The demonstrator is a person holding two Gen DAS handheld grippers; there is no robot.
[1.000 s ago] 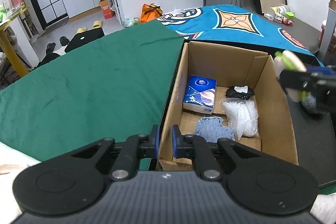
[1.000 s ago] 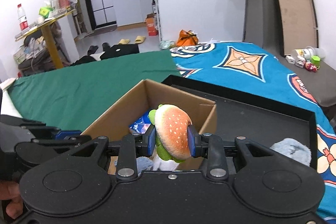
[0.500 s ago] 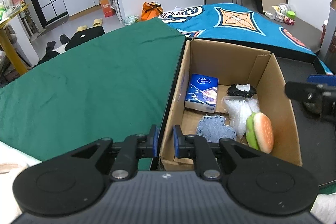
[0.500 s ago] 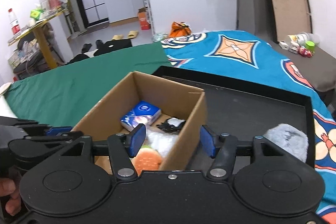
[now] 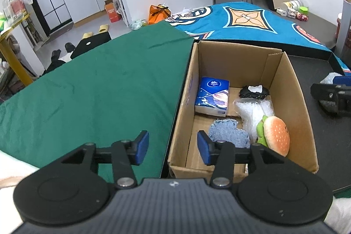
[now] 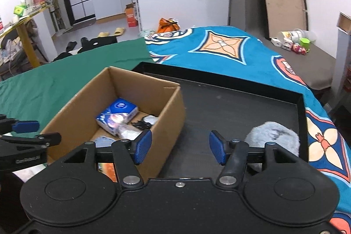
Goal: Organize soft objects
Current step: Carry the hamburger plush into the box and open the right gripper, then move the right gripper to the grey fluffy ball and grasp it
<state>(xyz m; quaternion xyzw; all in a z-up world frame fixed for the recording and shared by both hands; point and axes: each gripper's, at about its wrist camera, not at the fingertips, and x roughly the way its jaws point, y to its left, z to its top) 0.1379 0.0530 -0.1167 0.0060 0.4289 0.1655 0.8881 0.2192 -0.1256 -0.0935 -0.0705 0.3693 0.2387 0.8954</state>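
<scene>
Both claws spread, nothing pinched — left claw (image 5: 172, 150) has just opened astride the brown cardboard box (image 5: 303, 124) wall. Fluffy grey-blue plush (image 6: 273, 139) sits just right of the right claw (image 6: 180, 150): swing right, straddle it, squeeze mid-body.

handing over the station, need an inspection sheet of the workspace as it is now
surface: black tray beside green cloth.
job's things: cardboard box holds burger plush, tissue pack, denim patch, bubble wrap, small black item; grey fluffy item lies on the tray outside the box.
clutter: small containers far right.
grippers: left gripper and right gripper open, nothing gripped.
cables: nothing seen.
surroundings: blue patterned blanket, kitchen doorway beyond.
</scene>
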